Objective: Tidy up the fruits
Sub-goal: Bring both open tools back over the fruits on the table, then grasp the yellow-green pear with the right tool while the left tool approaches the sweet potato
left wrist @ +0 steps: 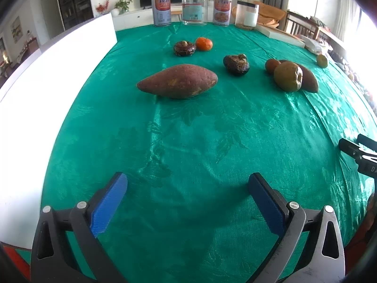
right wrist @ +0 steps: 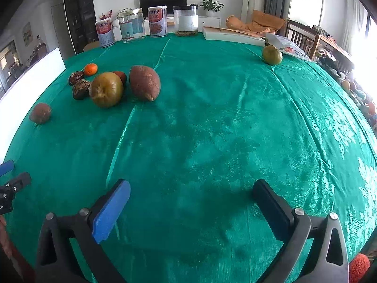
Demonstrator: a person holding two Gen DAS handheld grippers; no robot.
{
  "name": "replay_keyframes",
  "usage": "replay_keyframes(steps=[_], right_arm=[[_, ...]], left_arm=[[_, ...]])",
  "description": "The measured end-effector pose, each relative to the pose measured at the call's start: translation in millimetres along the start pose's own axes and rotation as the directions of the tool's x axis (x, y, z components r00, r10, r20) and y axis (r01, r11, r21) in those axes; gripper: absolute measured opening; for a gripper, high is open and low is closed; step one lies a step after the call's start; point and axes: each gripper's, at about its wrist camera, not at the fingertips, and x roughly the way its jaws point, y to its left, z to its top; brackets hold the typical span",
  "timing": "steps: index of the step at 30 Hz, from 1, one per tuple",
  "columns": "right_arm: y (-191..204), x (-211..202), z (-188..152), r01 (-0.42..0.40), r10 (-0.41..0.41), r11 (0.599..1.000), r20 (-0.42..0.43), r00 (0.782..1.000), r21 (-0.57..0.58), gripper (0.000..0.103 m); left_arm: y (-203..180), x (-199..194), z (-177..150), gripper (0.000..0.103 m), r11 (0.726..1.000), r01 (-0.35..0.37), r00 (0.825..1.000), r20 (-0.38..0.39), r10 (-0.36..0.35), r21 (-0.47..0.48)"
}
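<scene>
Both grippers, left gripper (left wrist: 187, 184) and right gripper (right wrist: 191, 192), hovered wide apart and empty above the green tabletop (left wrist: 188, 141), well short of the sweet potato (left wrist: 177, 81).

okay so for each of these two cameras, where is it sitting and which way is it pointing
Left wrist: on the left gripper, low over the green tablecloth, facing the sweet potato; its own open fingers show, the right gripper at the right edge.
Right wrist: on the right gripper, facing barer cloth; open fingers show.
Shared: the sweet potato, orange, and far cans.
</scene>
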Motion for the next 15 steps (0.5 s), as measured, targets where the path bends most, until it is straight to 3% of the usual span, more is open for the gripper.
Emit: replay_keyframes(steps=[9,12,15], right_arm=[[-2.6,2.2,8.4,-0.011,0.012,1.0,-0.037,0.999,0.024,0.103],[-38.4,5.0,29.8,-0.032,0.033,0.99,-0.007,0.999,0.137,0.103],[-94.4,28.9,77.1,-0.009,0.008,0.976,0.005,1.0,0.219,0.103]], left_arm=[[7.7,17.1,25.8,0.103,1.0,0.014,0.999,-0.034,-0.013,0.016],[11.6,21.8,31.5,0.103,1.0,0.02,0.999,-0.033,-0.019,0.022],[13.1,21.7,29.3,0.102,1.0,0.016,1.0,-0.001,-0.016,0.017]])
